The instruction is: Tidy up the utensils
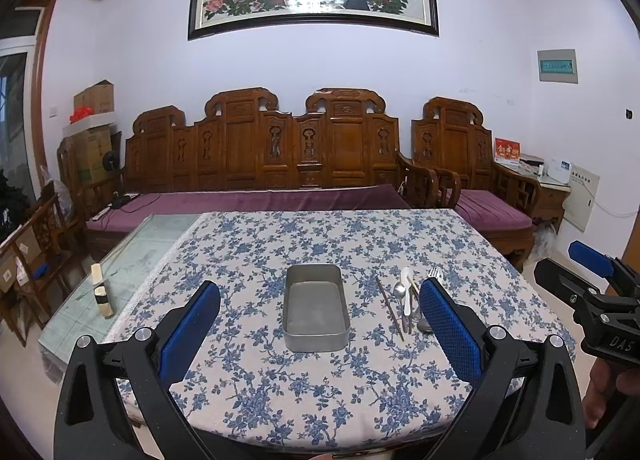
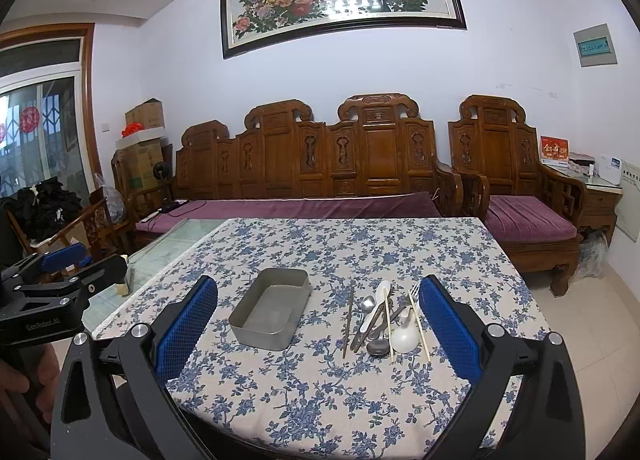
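nothing is picked up yet; both the left gripper (image 1: 320, 324) and right gripper (image 2: 318, 324) hang wide and empty. the metal tin (image 2: 272, 308) sits between the right fingers, the utensil pile (image 2: 384, 318) just inside the right-hand pad; next likely calls for narrowing onto one piece.

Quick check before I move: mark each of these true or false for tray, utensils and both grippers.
1. The metal tray is empty. True.
2. The utensils lie in the tray. False: they lie on the tablecloth, right of it.
3. The right gripper holds a spoon. False: it is open, holding nothing.
4. The left gripper is open. True.
5. A fork is among the utensils. True.
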`<state>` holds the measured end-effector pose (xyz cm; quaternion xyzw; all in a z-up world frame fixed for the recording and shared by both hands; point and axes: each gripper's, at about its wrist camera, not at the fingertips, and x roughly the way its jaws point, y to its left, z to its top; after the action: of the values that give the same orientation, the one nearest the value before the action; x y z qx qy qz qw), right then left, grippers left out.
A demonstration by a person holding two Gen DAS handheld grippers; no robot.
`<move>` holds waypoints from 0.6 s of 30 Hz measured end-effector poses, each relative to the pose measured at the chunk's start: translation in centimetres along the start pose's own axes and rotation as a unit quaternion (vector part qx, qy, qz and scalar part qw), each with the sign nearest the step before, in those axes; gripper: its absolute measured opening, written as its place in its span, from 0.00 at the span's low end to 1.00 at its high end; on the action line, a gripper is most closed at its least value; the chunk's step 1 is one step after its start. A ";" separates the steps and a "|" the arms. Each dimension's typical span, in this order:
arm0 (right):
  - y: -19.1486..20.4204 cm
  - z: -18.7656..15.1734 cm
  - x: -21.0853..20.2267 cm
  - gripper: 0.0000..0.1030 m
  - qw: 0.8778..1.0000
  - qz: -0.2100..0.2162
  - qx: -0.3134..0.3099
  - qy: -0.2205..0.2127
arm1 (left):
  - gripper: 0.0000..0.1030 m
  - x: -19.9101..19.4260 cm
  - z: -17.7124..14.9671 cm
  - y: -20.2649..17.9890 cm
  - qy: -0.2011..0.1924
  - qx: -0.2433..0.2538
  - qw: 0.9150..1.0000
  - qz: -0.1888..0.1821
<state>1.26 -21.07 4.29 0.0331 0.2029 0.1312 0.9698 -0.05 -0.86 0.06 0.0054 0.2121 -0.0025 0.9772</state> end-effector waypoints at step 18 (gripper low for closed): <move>0.3 0.3 -0.5 0.98 1.000 0.002 -0.002 -0.002 | 0.94 -1.0 1.1 -0.3 -0.010 0.001 1.000 0.000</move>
<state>0.89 -20.91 4.78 0.0322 0.2007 0.1336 0.9700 -0.55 -1.18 1.45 0.0060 0.2026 -0.0024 0.9792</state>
